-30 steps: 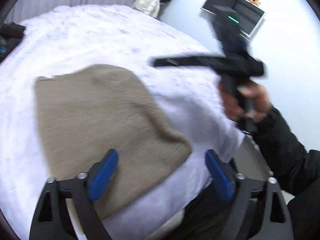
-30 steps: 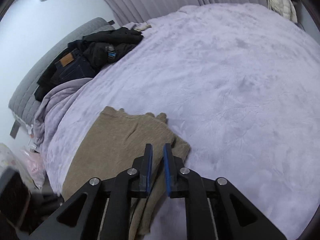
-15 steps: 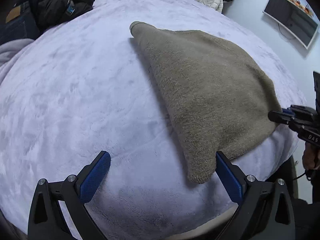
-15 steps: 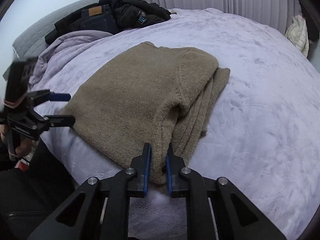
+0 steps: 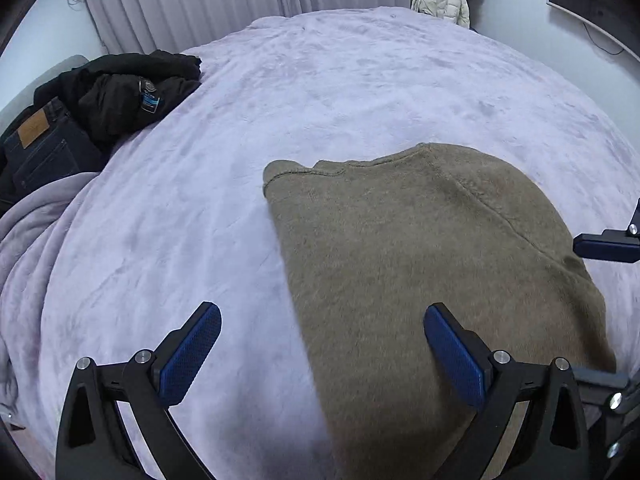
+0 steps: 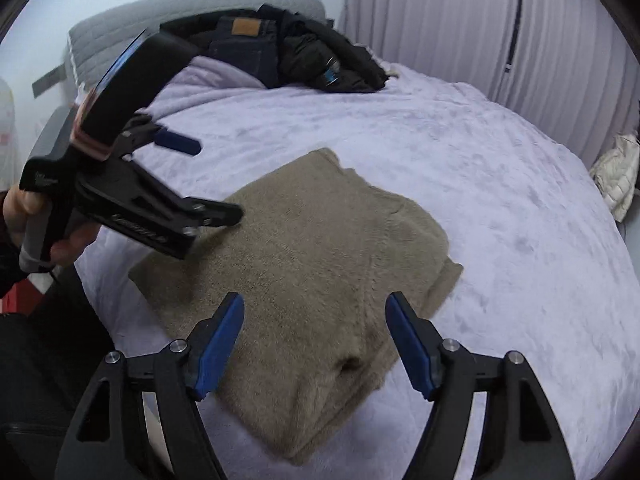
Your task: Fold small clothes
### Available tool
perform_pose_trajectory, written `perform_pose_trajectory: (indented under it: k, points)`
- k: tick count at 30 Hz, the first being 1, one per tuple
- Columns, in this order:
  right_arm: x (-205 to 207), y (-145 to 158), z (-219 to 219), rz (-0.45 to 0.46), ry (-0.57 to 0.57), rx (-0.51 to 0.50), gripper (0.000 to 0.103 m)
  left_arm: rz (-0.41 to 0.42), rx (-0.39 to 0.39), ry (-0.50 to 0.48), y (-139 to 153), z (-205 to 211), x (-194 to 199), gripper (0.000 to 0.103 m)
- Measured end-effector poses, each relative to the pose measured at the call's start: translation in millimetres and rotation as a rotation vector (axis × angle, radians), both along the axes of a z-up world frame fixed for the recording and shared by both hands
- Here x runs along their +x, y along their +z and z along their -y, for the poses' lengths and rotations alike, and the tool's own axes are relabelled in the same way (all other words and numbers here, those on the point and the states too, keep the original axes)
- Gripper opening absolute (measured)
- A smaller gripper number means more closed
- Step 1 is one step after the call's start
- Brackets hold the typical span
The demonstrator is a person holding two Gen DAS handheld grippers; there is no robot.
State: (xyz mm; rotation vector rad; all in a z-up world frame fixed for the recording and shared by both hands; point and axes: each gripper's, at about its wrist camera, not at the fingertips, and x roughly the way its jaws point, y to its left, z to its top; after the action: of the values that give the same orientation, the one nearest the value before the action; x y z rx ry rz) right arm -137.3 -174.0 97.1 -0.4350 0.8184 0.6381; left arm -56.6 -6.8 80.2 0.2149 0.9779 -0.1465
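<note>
The folded tan sweater (image 6: 304,280) lies flat on the lilac bed (image 6: 500,184), toward its six o'clock edge. The right gripper (image 6: 314,344) has just sprung apart, nothing pinched, sweater below its pads. The left gripper (image 5: 320,356) hovers spread wide, empty, over the sweater's nine o'clock edge.

A tan knitted sweater (image 6: 304,280) is being shown folded into a thick, layered rectangle, lying flat near the bed's (image 6: 500,200) near edge.
</note>
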Motion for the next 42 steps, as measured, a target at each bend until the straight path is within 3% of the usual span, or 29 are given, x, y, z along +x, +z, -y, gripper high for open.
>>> perform_pose_trajectory:
  k: [2,7,17,19,20,23,26,28,32,34,38,42]
  points:
    - [13,-8,-6,-0.013,0.021,-0.04,0.074,-0.014,0.008,-0.004,-8,4,6,0.102]
    - [35,-29,5,-0.111,0.046,-0.007,0.073,-0.033,0.004,-0.015,-22,7,7,0.102]
    - [18,-42,33,-0.116,0.046,-0.024,0.074,-0.063,-0.037,-0.02,-12,-6,-5,0.102]
    - [17,-33,37,-0.145,0.021,-0.019,0.074,-0.006,-0.039,-0.046,5,-8,-21,0.102]
    - [14,-24,38,-0.115,0.031,-0.017,0.074,0.007,-0.024,-0.059,9,-8,-27,0.102]
    - [18,3,35,-0.016,0.072,-0.001,0.074,0.0,0.025,-0.078,10,-3,-37,0.102]
    - [48,15,26,-0.024,0.073,0.036,0.074,-0.023,0.051,-0.064,2,-3,-38,0.102]
    - [74,8,18,-0.064,0.05,0.038,0.074,-0.053,0.043,-0.038,-5,-6,-35,0.102]
    - [122,-36,-1,-0.158,-0.121,-0.108,0.074,-0.069,0.017,-0.024,-11,-11,-31,0.102]
    - [128,-44,2,-0.185,-0.175,-0.067,0.074,-0.078,0.015,-0.019,-14,-11,-30,0.102]
    - [116,-30,-1,-0.144,-0.262,-0.089,0.075,-0.057,0.019,0.005,-1,-12,-35,0.102]
    - [60,6,11,-0.066,-0.24,0.03,0.075,-0.007,0.043,0.056,11,-23,-35,0.102]
